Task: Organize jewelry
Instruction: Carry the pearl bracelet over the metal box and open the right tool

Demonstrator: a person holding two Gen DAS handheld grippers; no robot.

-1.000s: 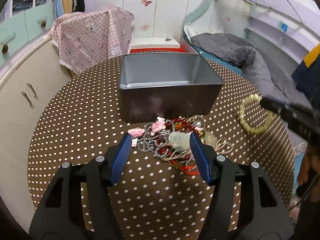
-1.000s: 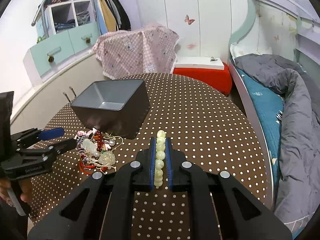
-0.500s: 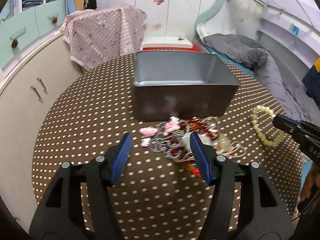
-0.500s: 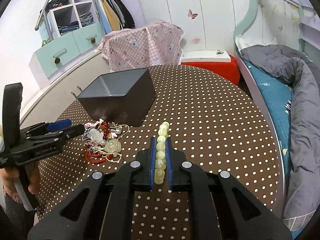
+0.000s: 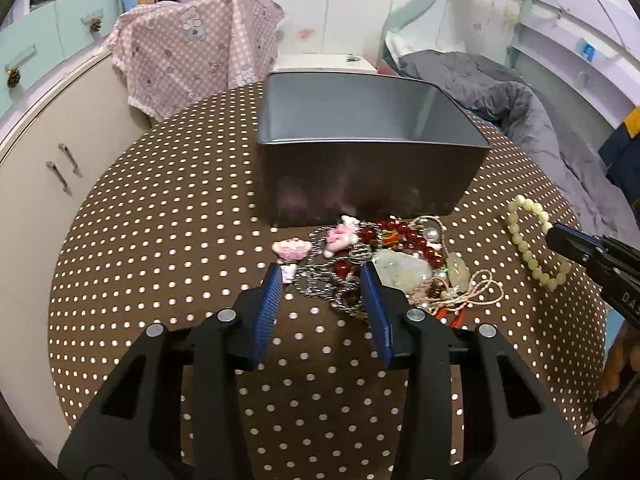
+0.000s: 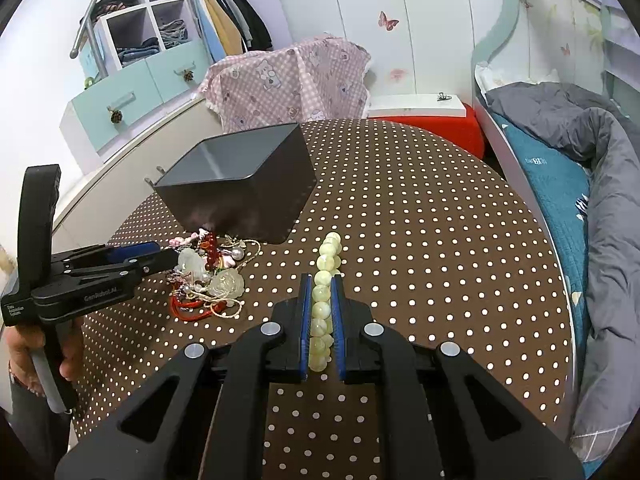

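Note:
A tangled pile of jewelry [image 5: 380, 264] lies on the dotted brown table just in front of a dark grey metal box [image 5: 368, 136]. The pile also shows in the right wrist view [image 6: 208, 276], as does the box [image 6: 240, 176]. My left gripper [image 5: 322, 280] is open, low over the pile's left part, with a silver chain and red beads between its fingers. My right gripper [image 6: 321, 300] is shut on a pale green bead bracelet [image 6: 324, 296] and holds it above the table, right of the pile. The bracelet also shows in the left wrist view [image 5: 528, 248].
The round table [image 5: 160, 240] has a cream cabinet [image 5: 48, 152] on its left and a bed with a grey duvet [image 6: 580, 160] on its right. A pink checked cloth [image 6: 292, 80] and a red stool [image 6: 432, 120] stand behind the table.
My left gripper has come lower and nearer to the pile, and its fingers have narrowed around the chain. My right gripper has moved slightly with the bracelet still in it.

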